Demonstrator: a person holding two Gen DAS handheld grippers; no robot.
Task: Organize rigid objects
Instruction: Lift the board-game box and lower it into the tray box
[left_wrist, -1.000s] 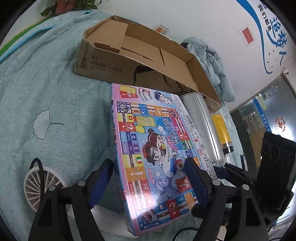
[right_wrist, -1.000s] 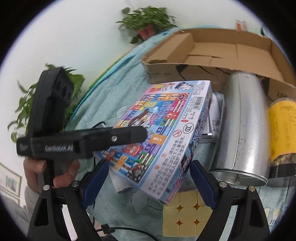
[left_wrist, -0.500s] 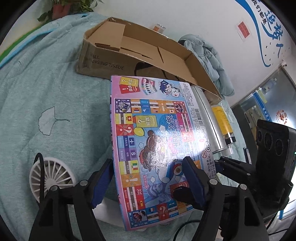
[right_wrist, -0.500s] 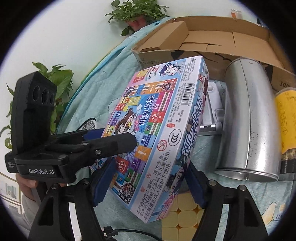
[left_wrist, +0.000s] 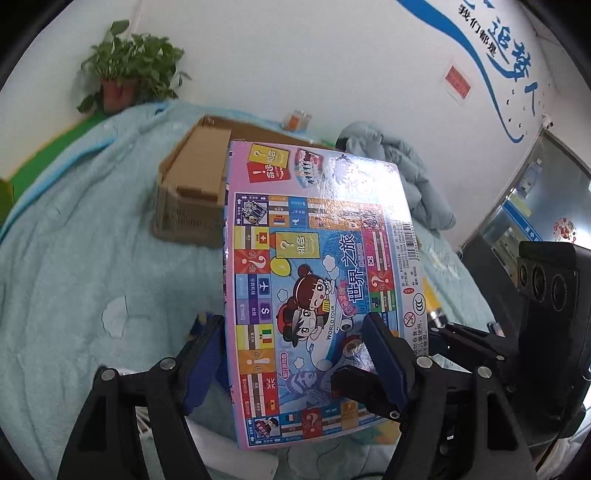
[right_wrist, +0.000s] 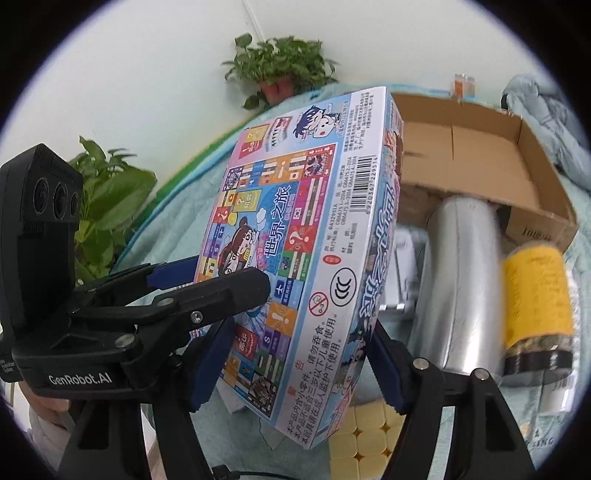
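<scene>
A colourful board game box (left_wrist: 314, 266) hangs tilted above the teal bedspread (left_wrist: 74, 277), its far end raised. My left gripper (left_wrist: 295, 358) is shut on its near edge, one pad under the box and one on the printed face. My right gripper (right_wrist: 295, 365) grips the box (right_wrist: 295, 221) at the near corner; its jaws are closing, with the box between them and both pads against it. In the right wrist view the left gripper (right_wrist: 214, 284) clamps the box from the left. An open cardboard box (left_wrist: 192, 192) lies behind.
On the bedspread to the right lie a metal cylinder (right_wrist: 461, 277) and a yellow-labelled jar (right_wrist: 535, 295). A yellow cube puzzle (right_wrist: 369, 443) sits under the held box. The cardboard box (right_wrist: 480, 147) is open towards me. Potted plants (right_wrist: 280, 70) stand by the wall.
The board game box has come up off the bedspread and tipped more upright. Both grippers rose with it, and the right jaws narrowed onto it.
</scene>
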